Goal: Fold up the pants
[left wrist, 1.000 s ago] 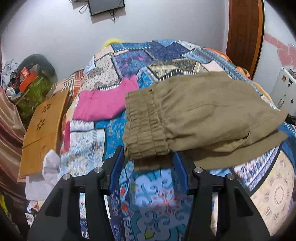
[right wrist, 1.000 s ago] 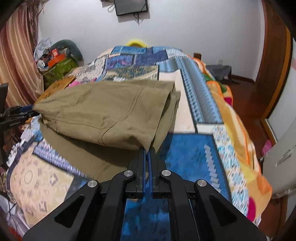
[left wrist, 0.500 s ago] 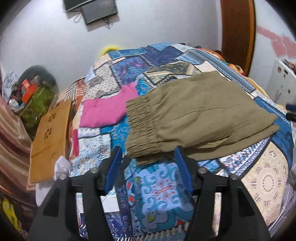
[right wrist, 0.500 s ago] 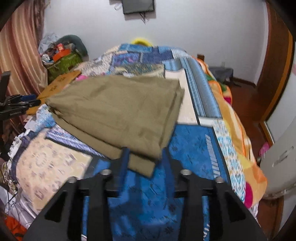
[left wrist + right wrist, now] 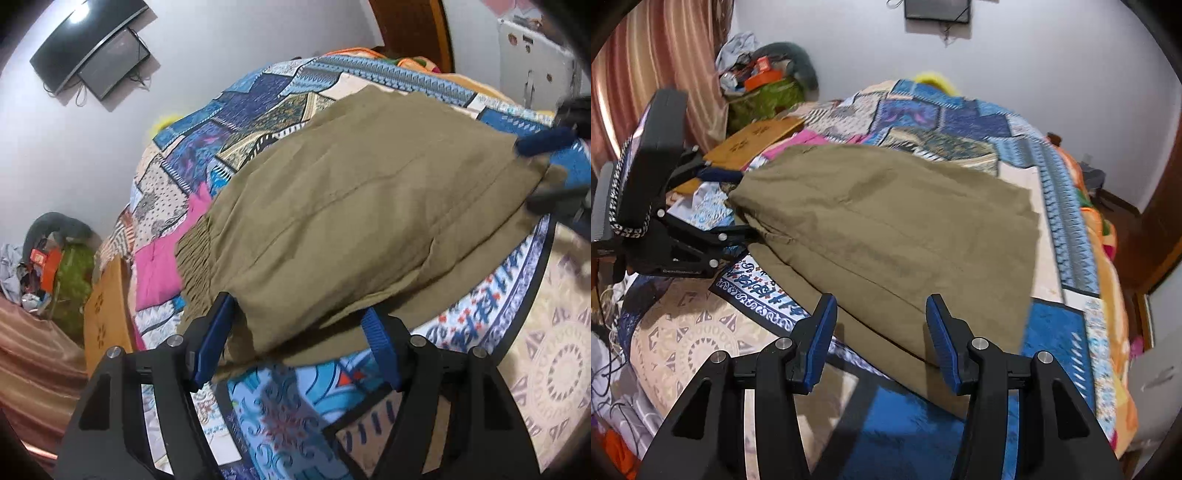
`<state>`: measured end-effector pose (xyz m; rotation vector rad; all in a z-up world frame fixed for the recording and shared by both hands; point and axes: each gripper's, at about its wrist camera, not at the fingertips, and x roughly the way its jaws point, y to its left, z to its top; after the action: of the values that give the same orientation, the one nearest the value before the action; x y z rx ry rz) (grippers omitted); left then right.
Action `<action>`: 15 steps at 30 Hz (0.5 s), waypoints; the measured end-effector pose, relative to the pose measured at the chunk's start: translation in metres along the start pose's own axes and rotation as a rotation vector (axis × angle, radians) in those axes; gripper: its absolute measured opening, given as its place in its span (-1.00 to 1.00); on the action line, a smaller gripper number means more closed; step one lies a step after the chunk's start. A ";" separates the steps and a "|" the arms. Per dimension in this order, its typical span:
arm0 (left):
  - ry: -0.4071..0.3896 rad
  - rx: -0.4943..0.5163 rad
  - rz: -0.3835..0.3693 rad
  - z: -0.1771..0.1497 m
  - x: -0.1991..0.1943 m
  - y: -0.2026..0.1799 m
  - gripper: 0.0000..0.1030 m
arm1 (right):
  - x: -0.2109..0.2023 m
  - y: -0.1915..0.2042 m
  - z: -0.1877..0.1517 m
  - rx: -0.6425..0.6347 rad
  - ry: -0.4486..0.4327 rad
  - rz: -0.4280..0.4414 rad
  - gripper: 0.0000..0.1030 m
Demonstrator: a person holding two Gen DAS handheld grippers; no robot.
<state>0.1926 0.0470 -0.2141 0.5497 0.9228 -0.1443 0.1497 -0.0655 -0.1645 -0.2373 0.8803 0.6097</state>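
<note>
Olive pants (image 5: 351, 206) lie folded over on a patchwork bedspread (image 5: 295, 413), elastic waistband to the left. My left gripper (image 5: 299, 332) straddles the near waistband corner; its jaws are opening and the pads do not press the cloth. In the right wrist view the pants (image 5: 886, 221) spread ahead of my right gripper (image 5: 881, 325), which sits at the near hem edge; its jaws are opening too, with cloth between but not pinched. Each gripper shows in the other's view: the right gripper (image 5: 543, 171) at the far hem, the left gripper (image 5: 738, 203) at the waistband.
A pink garment (image 5: 159, 266) lies beyond the waistband. A wooden lap tray (image 5: 753, 140) leans at the bed's left side near a cluttered corner pile (image 5: 764, 85) and a curtain (image 5: 665, 55). A screen (image 5: 92, 55) hangs on the wall. The bed edge drops off on the right.
The right gripper went from shut on the hem to open, letting the cloth go. The left gripper widened and rolled. Both moved closer along the pants' near edge.
</note>
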 end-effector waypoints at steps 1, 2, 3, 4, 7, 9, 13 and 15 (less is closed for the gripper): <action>-0.005 -0.007 -0.009 0.002 -0.001 0.002 0.34 | 0.006 0.002 0.002 -0.003 0.011 0.010 -0.10; -0.009 -0.015 -0.018 0.004 -0.001 0.005 0.34 | 0.011 0.004 0.003 -0.006 0.020 0.018 -0.10; -0.014 -0.025 -0.027 0.006 -0.001 0.008 0.34 | 0.016 0.006 0.005 -0.012 0.027 0.026 -0.10; -0.019 -0.033 -0.031 0.008 -0.002 0.012 0.34 | 0.020 0.009 0.006 -0.021 0.032 0.031 -0.10; -0.029 -0.074 -0.059 0.014 -0.003 0.023 0.21 | 0.028 0.016 0.012 -0.053 0.039 0.032 -0.10; -0.036 -0.108 -0.088 0.018 -0.004 0.031 0.08 | 0.032 0.019 0.016 -0.077 0.036 0.037 -0.10; -0.055 -0.137 -0.122 0.023 -0.007 0.036 -0.31 | 0.040 0.024 0.022 -0.096 0.029 0.041 -0.10; -0.067 -0.145 -0.122 0.024 -0.010 0.035 -0.54 | 0.042 0.025 0.024 -0.103 0.019 0.032 -0.10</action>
<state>0.2154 0.0632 -0.1811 0.3526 0.8934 -0.2032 0.1709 -0.0183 -0.1817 -0.3233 0.8728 0.6843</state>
